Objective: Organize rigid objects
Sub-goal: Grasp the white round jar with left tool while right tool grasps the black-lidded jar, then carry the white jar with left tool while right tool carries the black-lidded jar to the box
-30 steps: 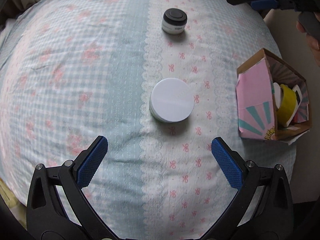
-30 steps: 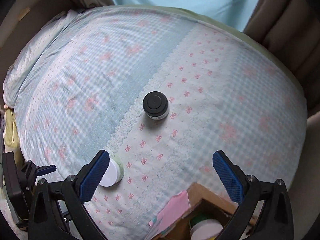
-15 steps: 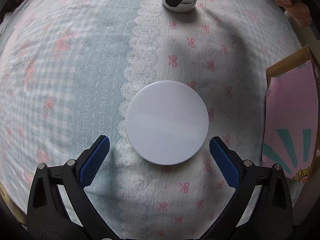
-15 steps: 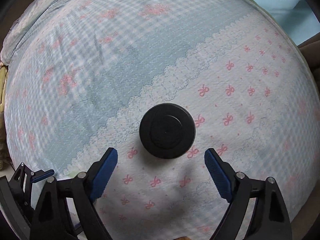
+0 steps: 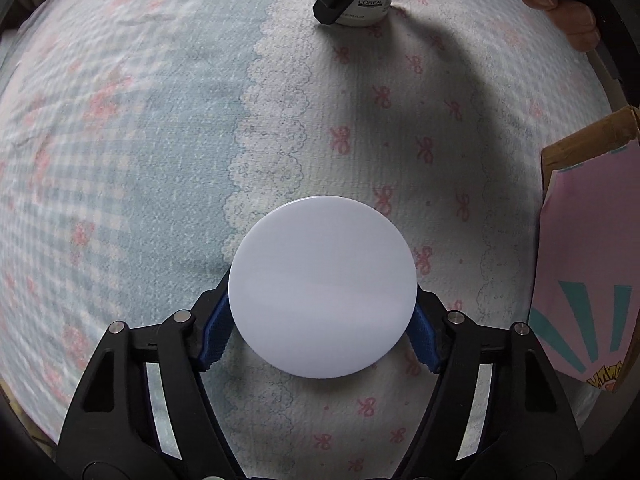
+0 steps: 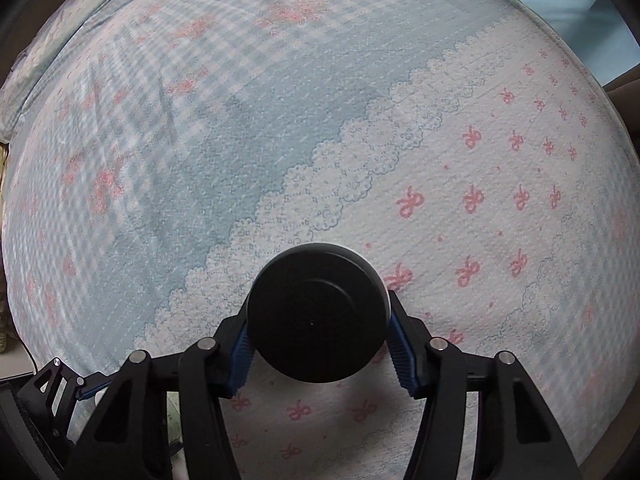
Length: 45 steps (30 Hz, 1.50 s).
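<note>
Now both grippers are working at once, each taking a jar off the patterned bedspread [image 5: 160, 160], presumably so the two can go together into the pink cardboard box [image 5: 588, 280] waiting at the right edge of the left view. The left gripper [image 5: 322, 330] is sitting low around the white-lidded jar [image 5: 322, 286], its blue pads [image 5: 214, 336] pressing in on either side under the wide lid, jaws narrowed to the jar's width and gripping it. The right gripper [image 6: 318, 340] is doing the same with the black-lidded jar [image 6: 318, 312], jaws drawn in against its sides, a sliver of white body showing at the rim. In the left view that jar is appearing far off at the top, label reading L'OREAL, with a hand [image 5: 556, 8] beside it. Whether either jar is off the fabric, I cannot tell.
</note>
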Tool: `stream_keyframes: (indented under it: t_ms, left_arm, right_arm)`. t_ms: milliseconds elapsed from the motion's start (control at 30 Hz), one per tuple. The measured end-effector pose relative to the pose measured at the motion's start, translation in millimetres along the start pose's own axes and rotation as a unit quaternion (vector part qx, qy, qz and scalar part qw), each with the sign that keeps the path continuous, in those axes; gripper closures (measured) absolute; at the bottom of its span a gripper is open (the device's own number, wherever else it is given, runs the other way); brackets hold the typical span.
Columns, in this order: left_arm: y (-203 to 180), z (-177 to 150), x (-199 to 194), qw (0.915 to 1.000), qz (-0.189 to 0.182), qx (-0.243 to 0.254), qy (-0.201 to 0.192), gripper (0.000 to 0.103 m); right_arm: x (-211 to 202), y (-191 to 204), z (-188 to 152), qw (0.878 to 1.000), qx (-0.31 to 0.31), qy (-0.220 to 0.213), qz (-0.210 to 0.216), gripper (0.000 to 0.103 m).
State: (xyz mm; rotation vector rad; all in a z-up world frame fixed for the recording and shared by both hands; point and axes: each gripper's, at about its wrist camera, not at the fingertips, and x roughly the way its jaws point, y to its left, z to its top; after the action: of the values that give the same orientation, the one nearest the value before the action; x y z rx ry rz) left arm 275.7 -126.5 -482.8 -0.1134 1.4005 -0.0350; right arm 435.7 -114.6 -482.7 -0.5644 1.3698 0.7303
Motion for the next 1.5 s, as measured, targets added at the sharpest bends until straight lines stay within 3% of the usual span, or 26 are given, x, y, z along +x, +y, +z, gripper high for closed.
stream_keyframes:
  t_ms: [300,800,1133,1500]
  left_arm:
    - [14.6,3.5,-9.9,0.9997,-0.015,-0.013,-0.010,0.033]
    - [55.5,-3.2,-76.5,0.9973,-0.018,-0.027,-0.066,0.034]
    - [32.7,-7.1,-135.9,0.9944,-0.023,0.000,-0.103,0.034]
    - [8.4,-16.7,-231.2,0.9864,-0.041,0.059,-0.148,0.034]
  right_arm:
    - [-4.0,-5.5,-0.6,1.000,0.015,-0.012,-0.005,0.050]
    - [-51.9,0.7,-24.0,0.997,0.063,-0.049,0.008,0.050]
    - [-138.7,12.2,-58.8,0.989,0.101,-0.108,0.000,0.050]
    - [-248.9,40.9,-148.8,0.973,0.175,-0.150,-0.016,0.050]
